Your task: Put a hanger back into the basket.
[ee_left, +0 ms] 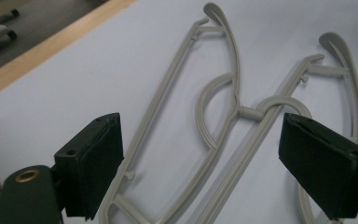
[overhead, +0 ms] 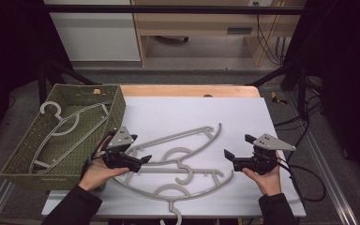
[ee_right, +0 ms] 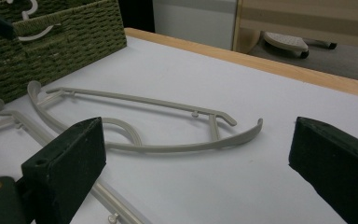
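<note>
Grey plastic hangers (overhead: 178,161) lay under the wide-open, empty left gripper (overhead: 146,159), ready for the basket (overhead: 14,159) behind; right gripper (overhead: 227,153) open, empty, idle.

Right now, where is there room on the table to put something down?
The white sheet is bare behind the hangers, up to the wooden edge, and between the hangers and the right gripper. It is crowded near the basket, where the left gripper sits over the hangers.

basket (overhead: 113,108) left on table (overhead: 243,117) (hanger (overhead: 65,126) inside) | two hangers (overhead: 178,140) right of it
</note>
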{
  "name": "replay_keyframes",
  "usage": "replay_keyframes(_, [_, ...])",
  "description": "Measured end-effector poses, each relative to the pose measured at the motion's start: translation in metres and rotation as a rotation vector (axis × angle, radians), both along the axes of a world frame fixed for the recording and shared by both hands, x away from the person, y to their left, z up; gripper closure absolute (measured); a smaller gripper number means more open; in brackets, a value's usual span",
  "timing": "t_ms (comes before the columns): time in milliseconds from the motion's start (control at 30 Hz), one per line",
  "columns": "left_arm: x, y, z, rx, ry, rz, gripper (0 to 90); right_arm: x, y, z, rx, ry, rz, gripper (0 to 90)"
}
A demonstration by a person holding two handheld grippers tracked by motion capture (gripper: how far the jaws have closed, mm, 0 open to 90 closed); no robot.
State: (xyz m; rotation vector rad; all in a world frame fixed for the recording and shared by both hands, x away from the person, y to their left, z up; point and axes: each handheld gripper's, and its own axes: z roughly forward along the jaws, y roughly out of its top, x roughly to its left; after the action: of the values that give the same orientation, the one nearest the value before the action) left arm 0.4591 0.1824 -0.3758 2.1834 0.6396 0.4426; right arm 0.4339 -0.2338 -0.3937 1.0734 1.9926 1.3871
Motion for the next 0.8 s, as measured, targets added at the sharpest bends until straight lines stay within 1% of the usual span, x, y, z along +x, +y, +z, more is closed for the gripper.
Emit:
replay_keyframes(33, [0.001, -0.003, -0.002, 0.007, 0.005, -0.004, 13.9, 0.0, 0.0, 0.0, -0.002, 0.0, 0.0, 4.0])
replay_keyframes(67, [0.004, -0.007, -0.005, 0.011, 0.019, -0.011, 14.8, 0.0, 0.001, 0.0, -0.003, 0.001, 0.003, 4.0])
replay_keyframes(167, [0.009, -0.017, -0.012, 0.035, 0.036, -0.024, 16.0, 0.001, 0.001, -0.001, -0.002, 0.002, 0.004, 4.0])
replay_keyframes(200, [0.013, -0.022, -0.017, 0.054, 0.05, -0.034, 16.4, 0.001, 0.001, -0.001, -0.004, 0.003, 0.005, 3.9])
replay_keyframes(233, [0.013, -0.022, -0.017, 0.054, 0.05, -0.034, 17.0, 0.001, 0.001, -0.001, -0.004, 0.003, 0.005, 3.9])
replay_keyframes(267, [0.016, -0.026, -0.022, 0.076, 0.062, -0.04, 17.3, 0.002, 0.0, -0.001, -0.003, 0.003, 0.002, 4.0])
replay_keyframes(300, [0.016, -0.026, -0.022, 0.076, 0.062, -0.04, 17.5, 0.002, 0.0, -0.001, -0.003, 0.003, 0.002, 4.0])
replay_keyframes(367, [0.019, -0.03, -0.028, 0.079, 0.077, -0.047, 18.2, 0.002, 0.001, -0.001, -0.001, 0.003, 0.003, 4.0])
replay_keyframes(400, [0.021, -0.033, -0.035, 0.091, 0.095, -0.054, 20.2, 0.001, 0.001, -0.001, -0.004, 0.003, 0.007, 4.0])
replay_keyframes(433, [0.021, -0.033, -0.035, 0.091, 0.095, -0.054, 21.8, 0.001, 0.001, -0.001, -0.004, 0.003, 0.007, 4.0])
replay_keyframes(467, [0.024, -0.036, -0.041, 0.149, 0.104, -0.055, 23.2, 0.001, 0.001, -0.001, -0.009, 0.005, 0.012, 4.0])
replay_keyframes(500, [0.024, -0.036, -0.041, 0.149, 0.104, -0.055, 24.0, 0.001, 0.001, -0.001, -0.009, 0.005, 0.012, 4.0])
replay_keyframes(533, [0.028, -0.036, -0.044, 0.156, 0.121, -0.053, 27.0, 0.001, 0.002, -0.002, -0.013, 0.005, 0.009, 4.0])
replay_keyframes(567, [0.028, -0.036, -0.044, 0.156, 0.121, -0.053, 29.5, 0.001, 0.002, -0.002, -0.019, 0.006, 0.012, 4.0])
replay_keyframes(600, [0.03, -0.037, -0.046, 0.145, 0.13, -0.045, 31.0, 0.001, 0.003, -0.003, -0.02, 0.007, 0.013, 4.0])
replay_keyframes(633, [0.032, -0.038, -0.047, 0.159, 0.133, -0.041, 31.0, 0.001, 0.003, -0.003, -0.02, 0.007, 0.013, 4.0])
replay_keyframes(667, [0.033, -0.039, -0.049, 0.154, 0.136, -0.04, 34.7, 0.002, 0.003, -0.003, -0.021, 0.009, 0.018, 4.0])
replay_keyframes(700, [0.034, -0.04, -0.05, 0.161, 0.148, -0.045, 34.7, 0.002, 0.003, -0.003, -0.021, 0.009, 0.018, 4.0])
replay_keyframes(733, [0.036, -0.042, -0.053, 0.183, 0.155, -0.056, 37.8, 0.001, 0.004, -0.004, -0.024, 0.014, 0.021, 4.0])
replay_keyframes(767, [0.036, -0.042, -0.053, 0.183, 0.155, -0.056, 39.2, 0.002, 0.004, -0.004, -0.026, 0.013, 0.024, 4.1])
replay_keyframes(800, [0.037, -0.044, -0.057, 0.212, 0.171, -0.067, 40.6, 0.002, 0.004, -0.004, -0.026, 0.014, 0.027, 4.1])
